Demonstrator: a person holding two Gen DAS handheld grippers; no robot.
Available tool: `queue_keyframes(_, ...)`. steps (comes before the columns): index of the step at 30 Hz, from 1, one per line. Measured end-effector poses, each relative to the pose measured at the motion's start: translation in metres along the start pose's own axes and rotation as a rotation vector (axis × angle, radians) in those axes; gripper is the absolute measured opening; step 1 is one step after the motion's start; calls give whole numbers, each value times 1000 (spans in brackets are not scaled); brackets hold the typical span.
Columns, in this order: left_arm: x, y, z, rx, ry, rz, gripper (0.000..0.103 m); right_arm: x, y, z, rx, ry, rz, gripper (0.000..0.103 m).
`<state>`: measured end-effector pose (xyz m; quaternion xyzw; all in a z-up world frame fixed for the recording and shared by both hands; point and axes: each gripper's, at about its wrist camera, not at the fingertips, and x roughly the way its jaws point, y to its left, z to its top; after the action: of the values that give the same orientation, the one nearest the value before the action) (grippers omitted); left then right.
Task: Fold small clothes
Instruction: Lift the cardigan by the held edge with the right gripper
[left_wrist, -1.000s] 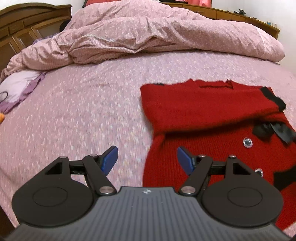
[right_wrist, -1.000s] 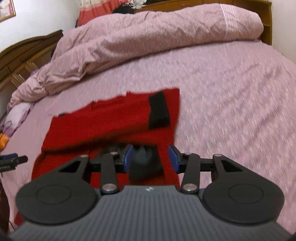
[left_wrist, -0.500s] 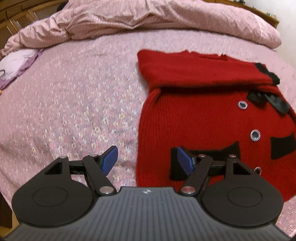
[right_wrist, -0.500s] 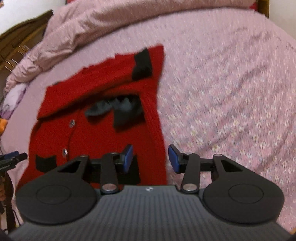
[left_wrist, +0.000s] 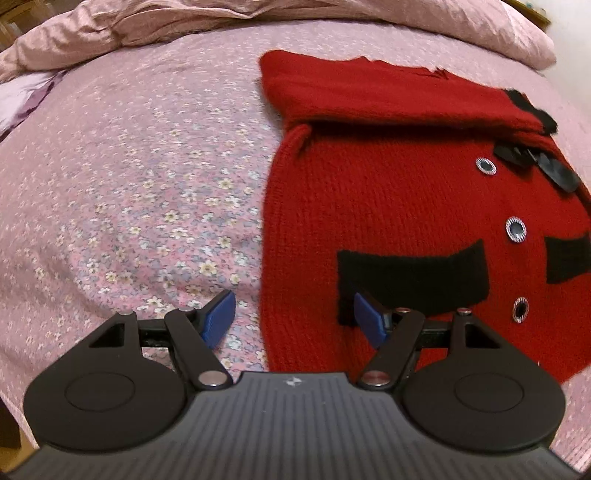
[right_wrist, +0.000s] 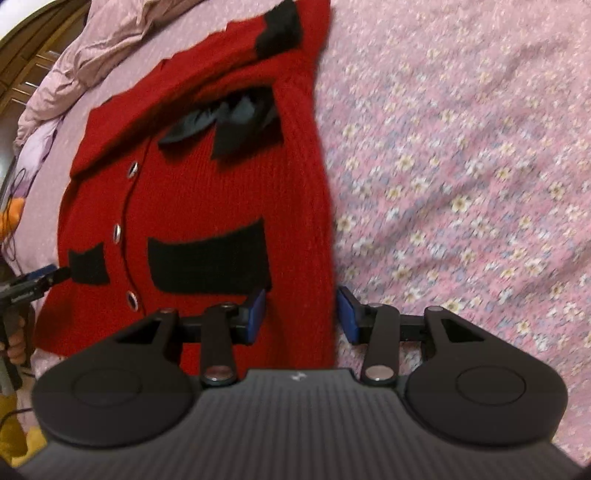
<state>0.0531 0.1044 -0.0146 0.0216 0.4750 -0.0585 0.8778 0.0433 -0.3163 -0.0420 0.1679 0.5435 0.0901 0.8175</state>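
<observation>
Floral pink bedspread (left_wrist: 147, 192) filled the left-wrist view, the red cardigan (left_wrist: 388, 199) lying flat on it with sleeves folded across the top; my left gripper (left_wrist: 293, 319) hung spread and empty astride the garment's left edge near the hem, lower than a second ago, when the rumpled duvet filled the upper view, and I judged that closing from there could pinch bedspread along with knit. Right-wrist view: my right gripper (right_wrist: 301, 314) stood part open, holding nothing, astride the cardigan's right edge, having dropped from the black bow (right_wrist: 229, 122) to the hem; uneven grips could skew the fold.
</observation>
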Motion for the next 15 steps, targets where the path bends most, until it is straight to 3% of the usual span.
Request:
queue_keyframes(4, 10, 0, 0, 2, 35, -91, 76, 3, -5, 0, 22, 8, 24, 44)
queue_keyframes(9, 14, 5, 2, -22, 44, -127, 76, 6, -5, 3, 6, 26, 55, 46)
queue_keyframes(15, 11, 6, -2, 41, 67, -177, 76, 13, 0, 3, -24, 51, 123, 46)
